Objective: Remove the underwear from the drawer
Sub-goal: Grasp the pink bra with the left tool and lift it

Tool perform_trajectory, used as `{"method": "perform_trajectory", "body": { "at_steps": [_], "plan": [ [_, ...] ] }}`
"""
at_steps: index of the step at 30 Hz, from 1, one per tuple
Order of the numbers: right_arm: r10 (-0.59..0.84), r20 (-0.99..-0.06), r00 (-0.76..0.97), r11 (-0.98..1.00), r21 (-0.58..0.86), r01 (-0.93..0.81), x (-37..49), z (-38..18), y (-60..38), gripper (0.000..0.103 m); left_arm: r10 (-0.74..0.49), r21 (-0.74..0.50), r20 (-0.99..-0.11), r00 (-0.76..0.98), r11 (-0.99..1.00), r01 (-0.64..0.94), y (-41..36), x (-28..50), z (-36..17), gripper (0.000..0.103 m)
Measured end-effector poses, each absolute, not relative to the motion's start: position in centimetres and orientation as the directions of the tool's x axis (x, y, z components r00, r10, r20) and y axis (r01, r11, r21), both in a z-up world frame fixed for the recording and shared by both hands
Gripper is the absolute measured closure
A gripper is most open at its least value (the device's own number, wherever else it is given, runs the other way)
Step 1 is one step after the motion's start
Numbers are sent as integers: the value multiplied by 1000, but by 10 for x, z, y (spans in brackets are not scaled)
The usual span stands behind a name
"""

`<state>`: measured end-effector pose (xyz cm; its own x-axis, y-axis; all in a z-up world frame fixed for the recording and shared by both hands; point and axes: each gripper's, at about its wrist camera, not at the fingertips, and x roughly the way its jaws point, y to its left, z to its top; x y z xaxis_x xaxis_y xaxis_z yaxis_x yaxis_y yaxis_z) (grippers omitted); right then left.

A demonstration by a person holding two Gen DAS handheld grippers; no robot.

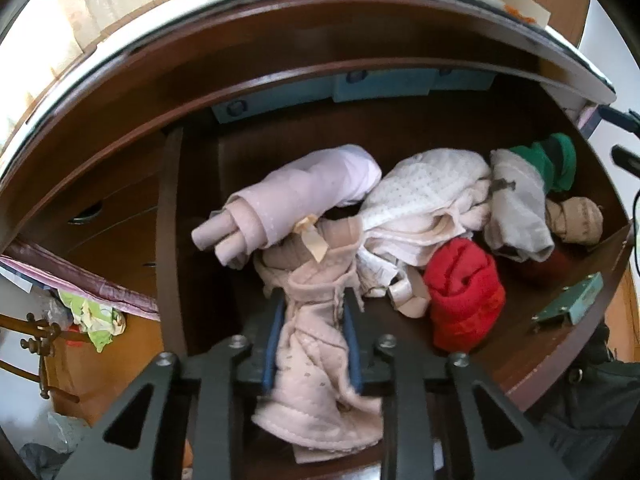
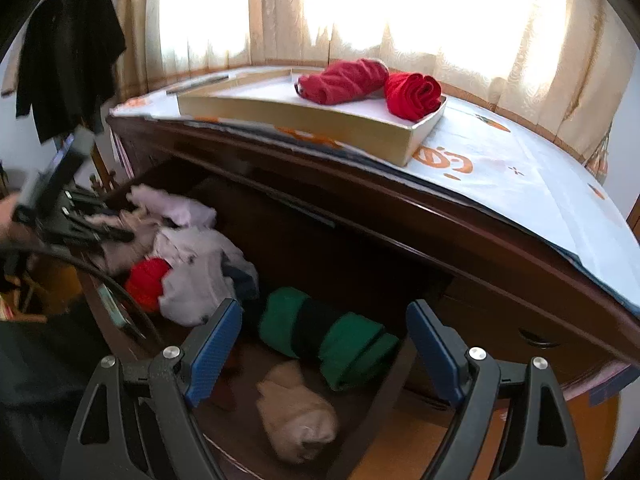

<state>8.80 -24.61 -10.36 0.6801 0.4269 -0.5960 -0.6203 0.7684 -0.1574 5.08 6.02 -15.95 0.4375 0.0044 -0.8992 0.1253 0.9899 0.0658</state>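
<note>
Left tongs (image 1: 314,312) clamped narrow on a pale pink quilted undergarment (image 1: 316,364), blue pads pressing it from both sides, fabric bunched between and hanging toward the camera. Gripped over the open dark wooden drawer (image 1: 192,240), among a rolled lilac piece (image 1: 304,196), a white dotted piece (image 1: 428,196), a red roll (image 1: 464,292) and a green roll (image 1: 554,164). Right tongs (image 2: 324,344) spread wide, gripping nothing, poised above the drawer's other end over a green-and-black roll (image 2: 328,332) and a beige bundle (image 2: 296,416). On the dresser top, a shallow cardboard tray (image 2: 304,128) with two red rolls (image 2: 344,80).
</note>
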Motion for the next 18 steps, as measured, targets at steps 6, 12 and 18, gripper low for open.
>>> {"method": "perform_trajectory", "body": {
  "at_steps": [6,12,18],
  "plan": [
    [379,-613,693,744,-244,-622,85,-104,-247,17,-44,17,-866,497,993,118,65,35,-137,81],
    [342,-623,703,720,-307,-622,87,-106,-244,17,-84,-14,-825,559,992,129,65,22,-109,81],
    [305,-643,702,624,-422,-657,88,-119,-221,17,-118,-24,-800,588,986,166,57,14,-92,81]
  ]
}}
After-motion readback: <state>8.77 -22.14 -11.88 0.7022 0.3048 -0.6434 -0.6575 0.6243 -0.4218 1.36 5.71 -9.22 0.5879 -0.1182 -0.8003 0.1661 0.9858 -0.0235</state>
